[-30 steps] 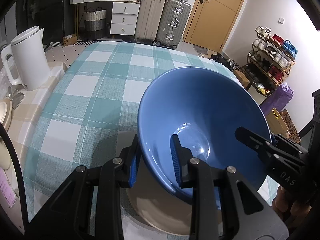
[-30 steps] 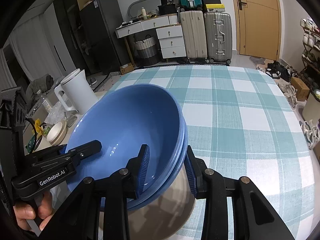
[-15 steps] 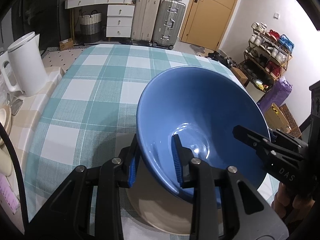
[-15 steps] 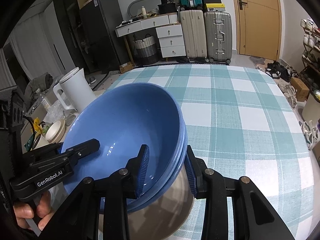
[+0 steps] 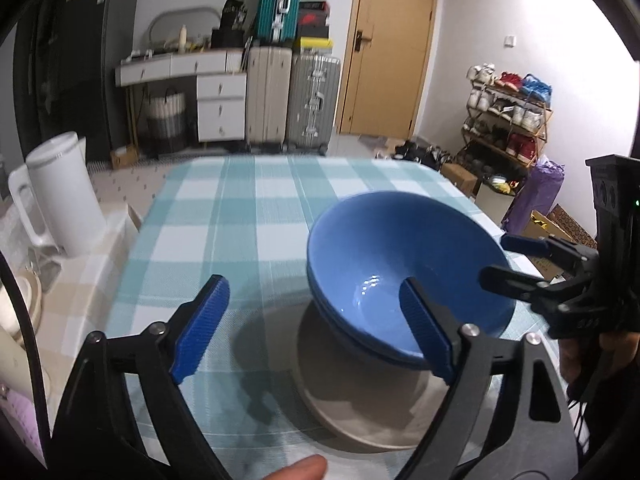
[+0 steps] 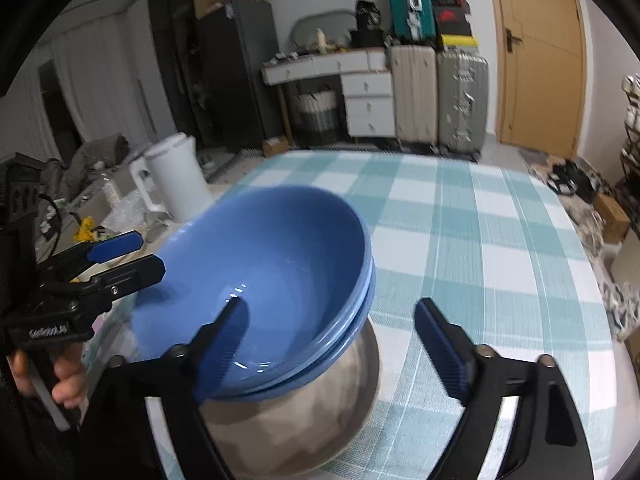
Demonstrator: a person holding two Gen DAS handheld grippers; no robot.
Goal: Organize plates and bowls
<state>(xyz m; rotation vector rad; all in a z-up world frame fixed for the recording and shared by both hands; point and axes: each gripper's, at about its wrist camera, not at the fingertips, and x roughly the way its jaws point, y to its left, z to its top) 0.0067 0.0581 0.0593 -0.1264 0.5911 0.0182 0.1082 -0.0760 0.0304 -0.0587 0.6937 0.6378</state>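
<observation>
On the checked tablecloth (image 5: 248, 216), nested blue bowls (image 5: 404, 276) on beige plate (image 5: 360, 412), kettle (image 5: 64, 196) left, both grippers just spread wide, empty.

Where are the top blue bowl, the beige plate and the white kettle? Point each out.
top blue bowl (image 5: 384, 256): left wrist view, on its inner wall.
beige plate (image 5: 360, 412): left wrist view, on its bare near rim, under the bowls.
white kettle (image 6: 180, 176): right wrist view, on its body.

Lived-in home room. Teal checked tablecloth (image 5: 248, 216) fills the frame centre; suitcases (image 5: 294, 96) and white drawer unit (image 5: 220, 108) stand upper centre beside a wooden door (image 5: 390, 48); shoe rack (image 5: 506, 116) at right; white kettle (image 5: 60, 192) at left
</observation>
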